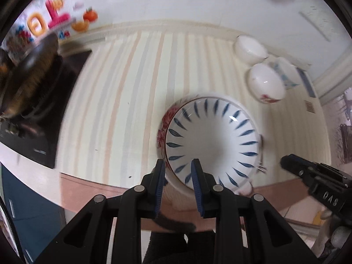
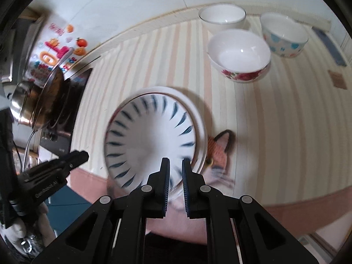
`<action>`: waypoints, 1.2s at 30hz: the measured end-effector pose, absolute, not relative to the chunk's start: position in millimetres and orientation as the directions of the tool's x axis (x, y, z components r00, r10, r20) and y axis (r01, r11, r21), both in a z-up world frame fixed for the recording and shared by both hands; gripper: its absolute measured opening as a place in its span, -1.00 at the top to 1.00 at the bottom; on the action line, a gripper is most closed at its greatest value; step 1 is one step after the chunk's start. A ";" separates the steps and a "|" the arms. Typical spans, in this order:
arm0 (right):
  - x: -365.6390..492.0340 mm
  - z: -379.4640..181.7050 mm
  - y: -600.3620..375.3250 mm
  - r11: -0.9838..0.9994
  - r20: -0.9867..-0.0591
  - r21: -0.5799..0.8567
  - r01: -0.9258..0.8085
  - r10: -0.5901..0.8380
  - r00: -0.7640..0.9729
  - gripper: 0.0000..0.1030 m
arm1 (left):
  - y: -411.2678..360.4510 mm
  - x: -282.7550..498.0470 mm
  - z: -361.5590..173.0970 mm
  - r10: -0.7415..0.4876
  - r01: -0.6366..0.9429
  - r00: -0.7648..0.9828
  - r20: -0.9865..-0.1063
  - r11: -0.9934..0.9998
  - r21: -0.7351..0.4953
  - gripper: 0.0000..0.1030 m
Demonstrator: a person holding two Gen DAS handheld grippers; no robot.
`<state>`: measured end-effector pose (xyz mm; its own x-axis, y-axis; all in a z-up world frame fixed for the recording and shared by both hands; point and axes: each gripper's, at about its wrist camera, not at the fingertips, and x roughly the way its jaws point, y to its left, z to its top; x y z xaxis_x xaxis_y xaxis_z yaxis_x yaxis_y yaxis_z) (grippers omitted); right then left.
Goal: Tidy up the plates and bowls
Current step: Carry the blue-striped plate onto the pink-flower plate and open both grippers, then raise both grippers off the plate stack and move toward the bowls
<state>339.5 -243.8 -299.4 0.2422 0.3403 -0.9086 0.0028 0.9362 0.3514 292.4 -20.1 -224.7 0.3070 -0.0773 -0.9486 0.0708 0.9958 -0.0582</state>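
Observation:
A white bowl with blue leaf marks (image 1: 211,140) (image 2: 151,140) hangs tilted over the near edge of the striped table (image 1: 121,88). My left gripper (image 1: 179,167) is shut on its near rim, with one finger outside and one inside. Just under it sits a white bowl with red flowers on its outer wall (image 1: 162,127) (image 2: 198,118). My right gripper (image 2: 176,165) is open with a narrow gap, above the bowl's near right rim. In the left wrist view the right gripper (image 1: 286,164) is apart from the bowl. The left gripper (image 2: 84,154) shows at the bowl's left.
Three more bowls stand at the back right: a red-flowered one (image 2: 239,52), a plain white one (image 2: 222,17) and a blue-patterned one (image 2: 283,35). A fox-shaped mat (image 2: 220,151) lies right of the held bowl. A pan on a black hob (image 2: 50,101) fills the left.

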 end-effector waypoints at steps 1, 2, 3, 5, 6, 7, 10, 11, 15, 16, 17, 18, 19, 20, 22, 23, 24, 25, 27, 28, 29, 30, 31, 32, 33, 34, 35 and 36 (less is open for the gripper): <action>332.1 -288.5 -241.3 0.937 -0.908 0.349 0.000 0.339 0.246 0.24 | -21.1 284.9 -211.5 -0.096 0.086 0.325 -0.941 0.994 -0.071 0.56; 324.5 -277.1 -238.5 0.936 -0.905 0.353 -0.002 0.342 0.255 0.11 | -21.1 280.6 -201.8 -0.110 0.093 0.339 -0.934 0.992 -0.083 0.50; 315.2 -262.6 -235.6 0.934 -0.898 0.356 -0.008 0.345 0.274 -0.08 | -19.5 273.4 -189.3 -0.119 0.100 0.358 -0.926 0.991 -0.088 0.45; 300.5 -237.0 -230.6 0.939 -0.892 0.342 -0.022 0.332 0.308 -0.16 | -18.5 269.5 -174.1 -0.134 0.117 0.381 -0.915 0.988 -0.097 0.44; 293.4 -226.4 -227.7 0.943 -0.890 0.331 -0.024 0.321 0.323 -0.17 | -17.2 264.6 -165.8 -0.133 0.122 0.394 -0.909 0.988 -0.092 0.39; 287.7 -216.5 -226.7 0.946 -0.888 0.323 -0.024 0.312 0.337 -0.21 | -16.2 258.8 -156.1 -0.133 0.130 0.410 -0.902 0.988 -0.087 0.36; 267.9 -189.3 -223.4 0.949 -0.880 0.316 -0.013 0.298 0.369 -0.28 | -12.3 248.3 -137.1 -0.143 0.155 0.431 -0.891 0.984 -0.083 0.08; 262.3 -181.7 -222.4 0.950 -0.878 0.313 -0.009 0.293 0.378 -0.29 | -10.4 244.5 -132.9 -0.152 0.163 0.433 -0.888 0.983 -0.088 -0.19; 241.6 -156.0 -216.6 0.954 -0.875 0.300 0.011 0.271 0.402 -0.42 | -5.0 230.9 -123.3 -0.189 0.189 0.423 -0.887 0.975 -0.118 -0.47; 237.3 -151.3 -215.5 0.953 -0.875 0.303 0.015 0.272 0.401 -0.44 | -3.9 227.6 -122.2 -0.192 0.193 0.415 -0.889 0.974 -0.120 -0.47; 234.3 -147.7 -214.1 0.954 -0.878 0.298 0.018 0.267 0.398 -0.46 | -3.0 224.4 -121.6 -0.201 0.200 0.406 -0.891 0.971 -0.128 -0.47; 230.4 -144.7 -212.4 0.954 -0.878 0.298 0.020 0.266 0.397 -0.48 | -3.8 223.0 -121.3 -0.204 0.204 0.401 -0.893 0.970 -0.130 -0.47; 228.1 -142.0 -211.4 0.953 -0.877 0.301 0.017 0.270 0.398 -0.48 | -5.1 221.3 -121.5 -0.204 0.209 0.396 -0.895 0.969 -0.128 -0.47; 226.0 -139.5 -209.9 0.954 -0.877 0.298 0.012 0.269 0.397 -0.48 | -5.1 220.0 -121.5 -0.204 0.212 0.393 -0.897 0.969 -0.128 -0.47; 223.1 -134.5 -207.5 0.957 -0.879 0.291 0.007 0.264 0.396 -0.48 | -6.0 219.0 -121.9 -0.209 0.214 0.387 -0.898 0.968 -0.133 -0.47; 222.0 -131.9 -207.3 0.956 -0.879 0.293 0.004 0.267 0.396 -0.49 | -6.8 219.4 -121.8 -0.209 0.214 0.387 -0.898 0.968 -0.133 -0.47; 222.8 -132.0 -207.4 0.956 -0.878 0.294 0.003 0.269 0.396 -0.49 | -8.1 220.9 -122.0 -0.205 0.214 0.389 -0.898 0.968 -0.128 -0.47; 224.3 -131.7 -208.1 0.955 -0.877 0.297 0.002 0.272 0.395 -0.49 | -7.1 220.7 -122.4 -0.203 0.212 0.390 -0.898 0.969 -0.127 -0.47; 228.9 -132.9 -211.8 0.952 -0.876 0.307 0.002 0.282 0.391 -0.51 | -9.4 224.3 -123.3 -0.197 0.202 0.394 -0.898 0.971 -0.125 -0.47; 231.9 -135.0 -214.0 0.950 -0.876 0.313 0.003 0.288 0.387 -0.51 | -10.7 228.2 -124.8 -0.189 0.193 0.393 -0.900 0.974 -0.120 -0.47; 236.7 -137.8 -217.3 0.947 -0.876 0.322 0.004 0.296 0.381 -0.51 | -12.5 232.3 -126.3 -0.189 0.186 0.390 -0.901 0.975 -0.123 -0.47; 241.7 -141.0 -221.1 0.944 -0.875 0.330 0.005 0.304 0.377 -0.51 | -14.0 235.4 -127.5 -0.186 0.179 0.390 -0.902 0.976 -0.123 -0.47; 248.2 -145.1 -225.4 0.942 -0.875 0.336 0.008 0.309 0.372 -0.51 | -17.5 241.6 -130.5 -0.173 0.168 0.389 -0.905 0.979 -0.115 -0.47; 255.0 -149.4 -231.1 0.939 -0.875 0.345 0.012 0.317 0.365 -0.52 | -20.3 246.4 -132.9 -0.167 0.163 0.386 -0.907 0.980 -0.111 -0.47; 263.7 -154.9 -238.4 0.933 -0.874 0.358 0.016 0.330 0.356 -0.52 | -24.8 253.4 -135.8 -0.159 0.156 0.384 -0.910 0.982 -0.106 -0.47; 273.1 -160.8 -246.1 0.929 -0.873 0.369 0.021 0.339 0.349 -0.52 | -30.6 262.9 -139.5 -0.144 0.141 0.387 -0.911 0.985 -0.096 -0.47; 281.3 -166.1 -254.1 0.926 -0.873 0.376 0.029 0.344 0.344 -0.52 | -35.2 270.5 -142.6 -0.134 0.133 0.386 -0.913 0.987 -0.088 -0.47; 294.9 -174.3 -266.8 0.922 -0.876 0.385 0.043 0.350 0.332 -0.52 | -41.5 279.5 -145.1 -0.127 0.127 0.386 -0.914 0.988 -0.084 -0.47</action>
